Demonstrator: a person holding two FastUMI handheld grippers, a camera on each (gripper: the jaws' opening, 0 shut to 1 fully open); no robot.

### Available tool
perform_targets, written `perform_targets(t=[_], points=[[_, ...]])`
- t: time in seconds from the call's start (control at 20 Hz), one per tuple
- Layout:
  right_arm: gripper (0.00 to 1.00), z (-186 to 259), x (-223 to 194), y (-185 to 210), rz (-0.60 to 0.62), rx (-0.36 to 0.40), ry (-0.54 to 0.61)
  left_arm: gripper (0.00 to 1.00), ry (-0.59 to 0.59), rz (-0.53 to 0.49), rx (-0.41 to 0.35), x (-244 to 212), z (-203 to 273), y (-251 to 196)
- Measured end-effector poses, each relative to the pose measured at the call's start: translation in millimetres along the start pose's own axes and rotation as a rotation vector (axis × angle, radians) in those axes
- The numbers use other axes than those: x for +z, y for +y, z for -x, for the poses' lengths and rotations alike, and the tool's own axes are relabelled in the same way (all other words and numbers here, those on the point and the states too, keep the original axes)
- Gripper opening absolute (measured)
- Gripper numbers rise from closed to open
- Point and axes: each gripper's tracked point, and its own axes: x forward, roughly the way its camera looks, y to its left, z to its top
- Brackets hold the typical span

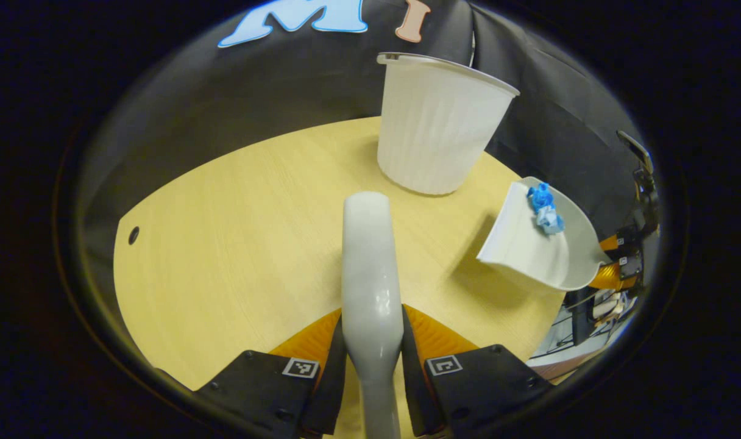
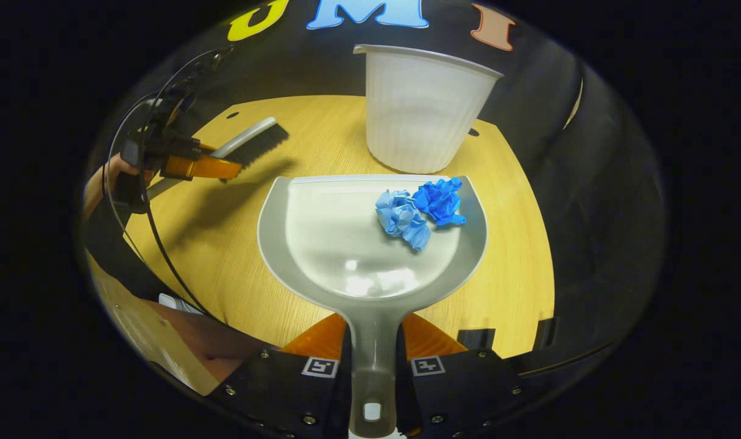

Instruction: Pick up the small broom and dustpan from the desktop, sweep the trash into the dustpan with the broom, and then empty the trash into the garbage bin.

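Sweeping looks done — two blue paper wads (image 2: 420, 208) lie in dustpan (image 2: 370, 244), near its front lip. Step in hand, by my reading: emptying into bin (image 2: 422, 113).

Right gripper (image 2: 372, 356) clamped on dustpan handle, pan lifted off desk (image 2: 517, 244), roughly level, bin standing just beyond lip.

Left gripper (image 1: 372, 341) closed on broom (image 1: 370, 268) handle; in right gripper view brush hangs over desk at left, well apart from pan.

Next move calls for: carry pan lip over bin rim, then tip forward — slowly, wads light, could roll off the side.
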Motion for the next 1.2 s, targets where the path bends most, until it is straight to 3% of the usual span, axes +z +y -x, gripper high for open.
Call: perform_targets(t=[0.35,0.75,1.05,1.2], points=[[0.29,49,33,-22,-0.046,0.023,-0.02,0.48,-0.004,0.048,0.033,-18,20,15],[0.28,107,109,-32,-0.043,0.067,-0.043,0.48,-0.03,0.083,0.054,-22,42,22],[0.28,128,176,-30,-0.098,0.15,-0.039,0.48,-0.037,0.118,0.057,-33,51,28],[0.29,124,208,-15,-0.177,0.237,0.009,0.48,-0.04,0.133,0.064,-36,54,32]])
